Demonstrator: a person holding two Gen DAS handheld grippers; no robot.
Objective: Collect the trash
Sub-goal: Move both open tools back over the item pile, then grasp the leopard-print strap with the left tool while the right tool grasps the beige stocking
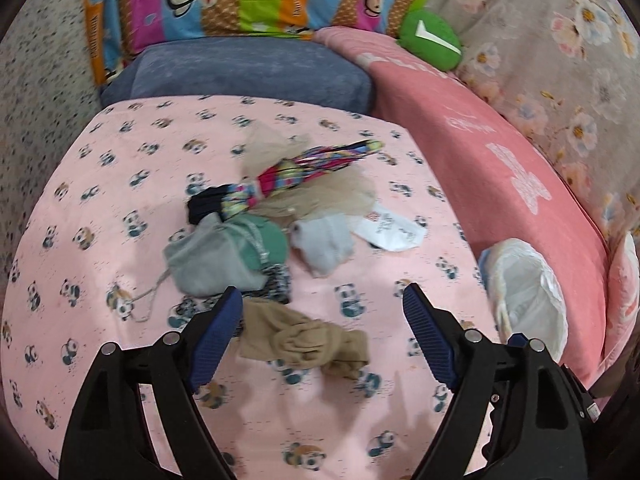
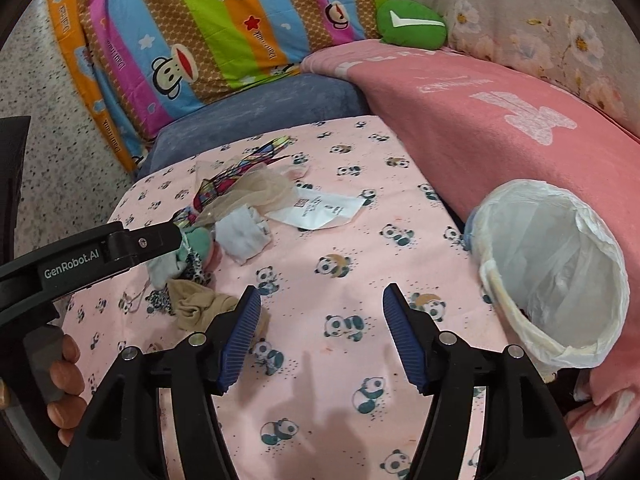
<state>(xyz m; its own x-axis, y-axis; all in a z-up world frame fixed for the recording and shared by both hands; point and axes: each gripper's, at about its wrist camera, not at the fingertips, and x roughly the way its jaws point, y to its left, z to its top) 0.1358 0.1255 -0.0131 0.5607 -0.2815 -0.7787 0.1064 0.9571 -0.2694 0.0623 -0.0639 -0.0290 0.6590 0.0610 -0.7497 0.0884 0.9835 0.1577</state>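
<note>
A heap of small items lies on the pink panda sheet [image 1: 80,208]: a crumpled white paper [image 1: 390,229], a white cloth wad [image 1: 326,246], a tan stocking [image 1: 308,346], a grey-green cloth [image 1: 224,258] and a striped folded umbrella [image 1: 308,168]. My left gripper [image 1: 323,312] is open and empty, hovering just above the tan stocking. My right gripper [image 2: 322,312] is open and empty over bare sheet [image 2: 344,360], right of the heap. The paper [image 2: 320,210] and the stocking [image 2: 200,306] also show in the right wrist view. A white-lined bin [image 2: 556,272] stands at the right.
The bin also shows in the left wrist view [image 1: 528,300]. A pink blanket [image 2: 500,120], a blue cushion [image 1: 248,72], a striped monkey quilt [image 2: 200,32] and a green plush [image 2: 412,22] lie behind. The left gripper's body [image 2: 100,256] reaches in from the left.
</note>
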